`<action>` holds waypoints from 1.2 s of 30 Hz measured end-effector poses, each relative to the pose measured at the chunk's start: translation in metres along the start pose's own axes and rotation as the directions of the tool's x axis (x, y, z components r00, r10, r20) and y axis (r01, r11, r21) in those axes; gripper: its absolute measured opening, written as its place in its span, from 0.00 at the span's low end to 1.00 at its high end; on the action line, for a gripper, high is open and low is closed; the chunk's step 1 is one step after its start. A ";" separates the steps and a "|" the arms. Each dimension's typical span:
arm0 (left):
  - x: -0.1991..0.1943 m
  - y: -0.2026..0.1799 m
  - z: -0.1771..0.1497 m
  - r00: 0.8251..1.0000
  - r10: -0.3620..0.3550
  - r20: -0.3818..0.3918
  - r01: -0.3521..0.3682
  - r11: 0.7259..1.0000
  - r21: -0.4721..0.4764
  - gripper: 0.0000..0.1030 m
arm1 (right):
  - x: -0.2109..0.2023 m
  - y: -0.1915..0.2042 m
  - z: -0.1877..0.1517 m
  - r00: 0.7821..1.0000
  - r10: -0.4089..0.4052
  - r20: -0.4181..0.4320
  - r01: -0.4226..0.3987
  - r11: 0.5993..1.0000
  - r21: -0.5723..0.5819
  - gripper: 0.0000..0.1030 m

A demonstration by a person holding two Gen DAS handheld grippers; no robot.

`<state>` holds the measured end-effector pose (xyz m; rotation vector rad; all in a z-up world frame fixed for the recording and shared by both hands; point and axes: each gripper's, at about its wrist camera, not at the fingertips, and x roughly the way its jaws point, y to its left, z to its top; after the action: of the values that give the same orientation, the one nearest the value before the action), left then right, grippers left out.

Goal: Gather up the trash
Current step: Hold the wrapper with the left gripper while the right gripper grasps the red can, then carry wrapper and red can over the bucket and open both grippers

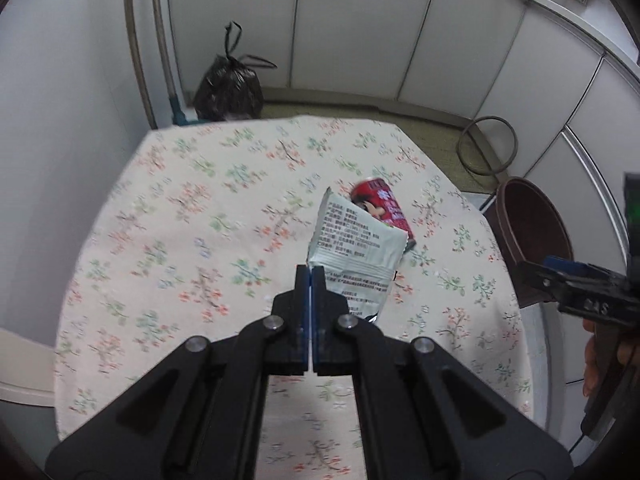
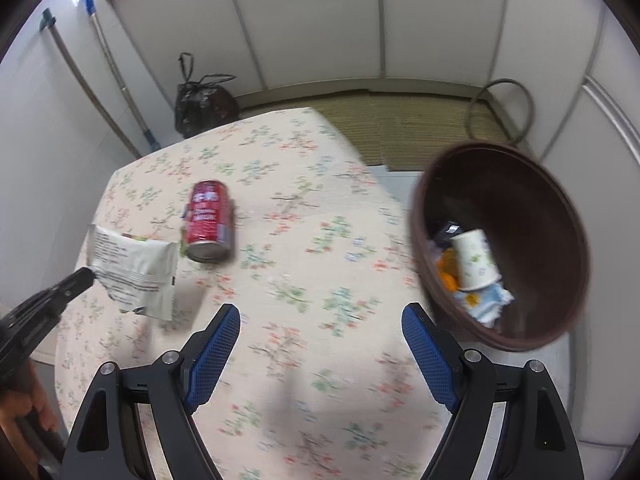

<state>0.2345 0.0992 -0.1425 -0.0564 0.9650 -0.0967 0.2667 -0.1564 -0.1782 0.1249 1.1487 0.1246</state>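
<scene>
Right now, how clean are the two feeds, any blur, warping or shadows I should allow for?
Left wrist view: fisheye bends the white cabinet doors; the red drink can is smeared, while the print on the white printed snack wrapper is sharp. Right wrist view: blurrier throughout, with the floral tablecloth and the brown round bin soft, and a faint shadow between the right tongs.
</scene>
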 end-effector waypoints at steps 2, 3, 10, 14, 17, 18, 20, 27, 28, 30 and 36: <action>-0.007 0.009 0.000 0.999 0.031 0.018 -0.031 0.999 0.007 0.01 | 0.013 0.013 0.009 0.999 0.046 -0.012 -0.046 0.999 0.009 0.82; -0.010 0.013 -0.001 0.998 0.054 0.029 -0.054 0.998 0.013 0.01 | 0.021 0.021 0.014 0.997 0.073 -0.016 -0.073 0.997 0.012 0.82; -0.019 0.046 -0.002 0.991 0.123 0.060 -0.123 0.992 -0.004 0.01 | 0.079 0.063 0.045 0.990 0.132 -0.044 -0.132 0.991 0.017 0.82; -0.018 0.061 -0.002 0.990 0.129 0.055 -0.127 0.991 -0.031 0.01 | 0.106 0.073 0.052 0.989 0.128 -0.072 -0.127 0.992 0.022 0.82; -0.015 0.067 -0.002 0.991 0.122 0.044 -0.120 0.992 -0.049 0.01 | 0.121 0.075 0.051 0.988 0.128 -0.091 -0.126 0.992 0.027 0.78; -0.016 0.068 -0.002 0.992 0.121 0.043 -0.118 0.992 -0.051 0.01 | 0.126 0.075 0.050 0.986 0.129 -0.102 -0.127 0.991 0.029 0.75; -0.016 0.066 -0.003 0.992 0.118 0.043 -0.116 0.992 -0.048 0.01 | 0.134 0.075 0.049 0.982 0.151 -0.115 -0.148 0.988 0.036 0.70; -0.022 0.058 -0.002 0.991 0.118 0.058 -0.116 0.993 -0.030 0.01 | 0.138 0.079 0.044 0.976 0.182 -0.117 -0.179 0.983 0.039 0.54; -0.023 0.058 -0.002 0.991 0.116 0.060 -0.114 0.993 -0.029 0.01 | 0.134 0.079 0.043 0.978 0.174 -0.116 -0.171 0.985 0.036 0.54; -0.024 0.056 -0.002 0.991 0.114 0.066 -0.112 0.993 -0.026 0.01 | 0.125 0.076 0.041 0.976 0.186 -0.110 -0.182 0.982 0.045 0.54; -0.035 0.050 0.000 0.992 0.087 0.092 -0.086 0.996 -0.021 0.01 | 0.081 0.059 0.033 0.973 0.206 -0.099 -0.200 0.977 0.067 0.53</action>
<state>0.2174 0.1526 -0.1181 -0.0340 0.8742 -0.0059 0.3276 -0.0866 -0.2280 0.2892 1.2440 0.2837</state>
